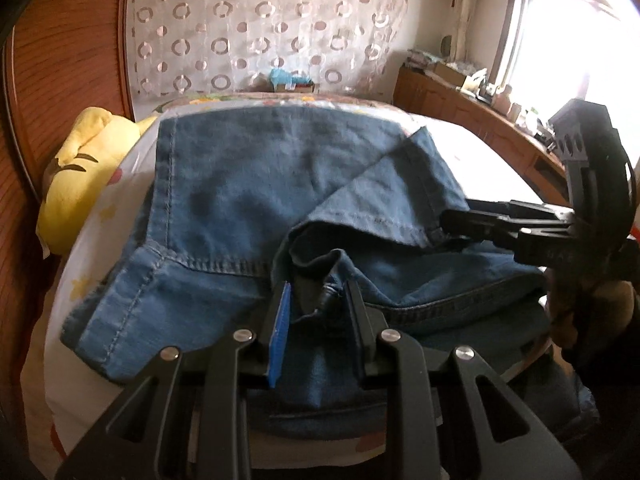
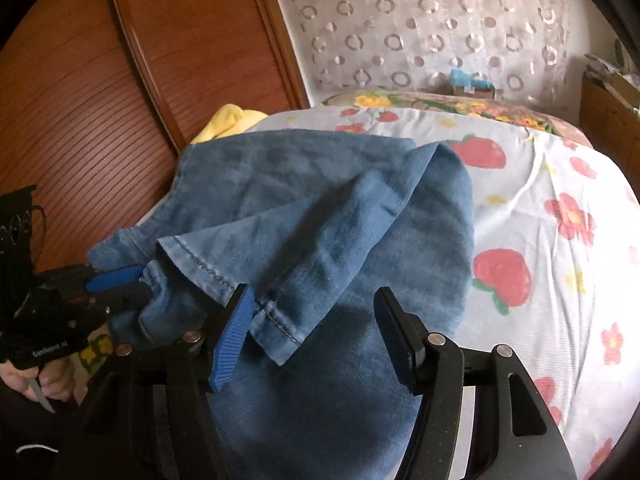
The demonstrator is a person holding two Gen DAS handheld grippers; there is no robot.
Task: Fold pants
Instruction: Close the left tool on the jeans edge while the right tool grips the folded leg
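Blue denim pants (image 1: 240, 184) lie on a bed, with one leg folded back over the rest (image 2: 320, 200). My left gripper (image 1: 318, 292) is shut on a bunched fold of the denim near the hem; the right wrist view shows it (image 2: 140, 276) at the left, clamped on that bunch. My right gripper (image 2: 316, 300) stands open just above the pants. The stitched hem (image 2: 276, 320) of the folded leg lies beside its blue left pad (image 2: 232, 336), and nothing is pressed between the pads. In the left wrist view the right gripper (image 1: 448, 226) reaches in from the right to that hem.
The bed sheet (image 2: 540, 200) is white with strawberries and flowers. A yellow plush toy (image 1: 80, 176) lies at the bed's far left against a wooden panel (image 2: 120, 80). A patterned curtain (image 1: 260, 40) hangs behind, and a low wooden cabinet (image 1: 460, 100) runs under the window.
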